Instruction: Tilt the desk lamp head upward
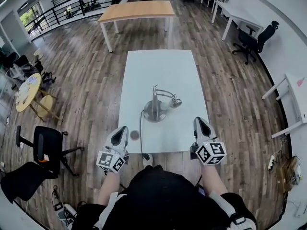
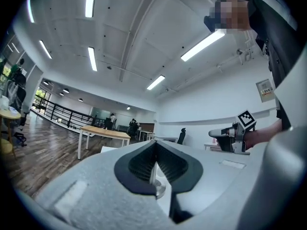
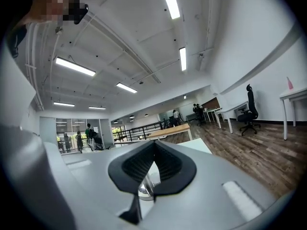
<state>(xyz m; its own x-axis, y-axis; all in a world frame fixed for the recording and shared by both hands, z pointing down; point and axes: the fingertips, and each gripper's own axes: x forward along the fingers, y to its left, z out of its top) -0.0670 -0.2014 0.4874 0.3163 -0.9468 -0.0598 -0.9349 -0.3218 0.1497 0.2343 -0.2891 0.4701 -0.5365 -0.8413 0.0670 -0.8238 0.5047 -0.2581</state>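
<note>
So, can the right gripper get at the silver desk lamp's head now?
Probably yes: nothing lies on the white table between the right gripper and the silver lamp head, but its fingers are shut and must open first.

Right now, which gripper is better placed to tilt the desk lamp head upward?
Right. The desk lamp head sticks out on the right side of its base, nearer the right gripper. The left gripper would likely need to reach across the base. Both have shut jaws.
</note>
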